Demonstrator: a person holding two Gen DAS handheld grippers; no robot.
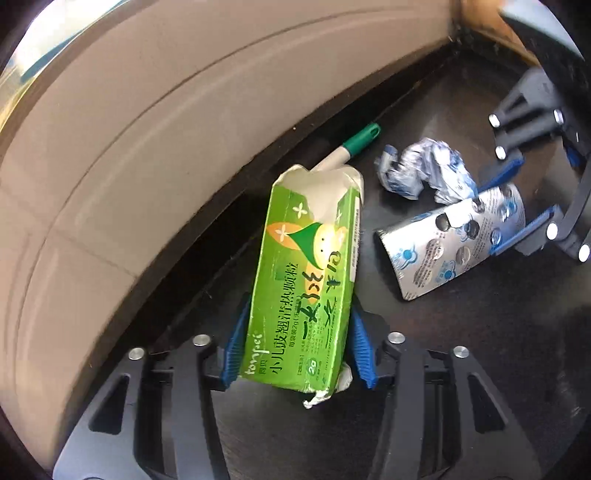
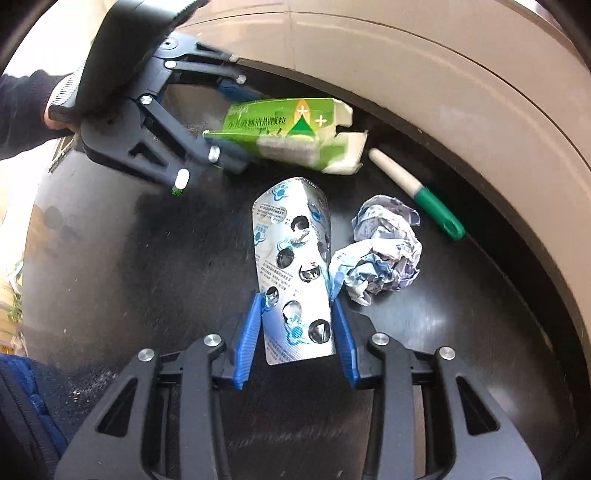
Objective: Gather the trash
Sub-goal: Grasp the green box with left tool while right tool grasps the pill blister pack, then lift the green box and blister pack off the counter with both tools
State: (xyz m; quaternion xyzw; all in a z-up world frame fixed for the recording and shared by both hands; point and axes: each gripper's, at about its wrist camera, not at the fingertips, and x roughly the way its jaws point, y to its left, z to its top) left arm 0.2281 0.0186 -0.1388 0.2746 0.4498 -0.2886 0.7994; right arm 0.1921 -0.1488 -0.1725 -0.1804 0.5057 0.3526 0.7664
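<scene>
My left gripper (image 1: 295, 314) is shut on a crushed green medicine box (image 1: 310, 280), with a blue pad on each side of it. The box (image 2: 288, 129) and left gripper (image 2: 229, 125) also show in the right wrist view. My right gripper (image 2: 297, 299) is shut on a silver blister pack (image 2: 295, 266) with empty pockets; it also shows in the left wrist view (image 1: 454, 240), held by the right gripper (image 1: 532, 195). A crumpled paper ball (image 2: 380, 254) and a white pen with a green cap (image 2: 417, 192) lie on the dark table (image 2: 129, 258).
A beige cushioned sofa edge (image 2: 443, 66) curves along the far side of the table. A cardboard box corner (image 1: 491, 26) stands at the far right in the left wrist view. The paper ball (image 1: 424, 173) and pen (image 1: 351, 147) lie between both grippers.
</scene>
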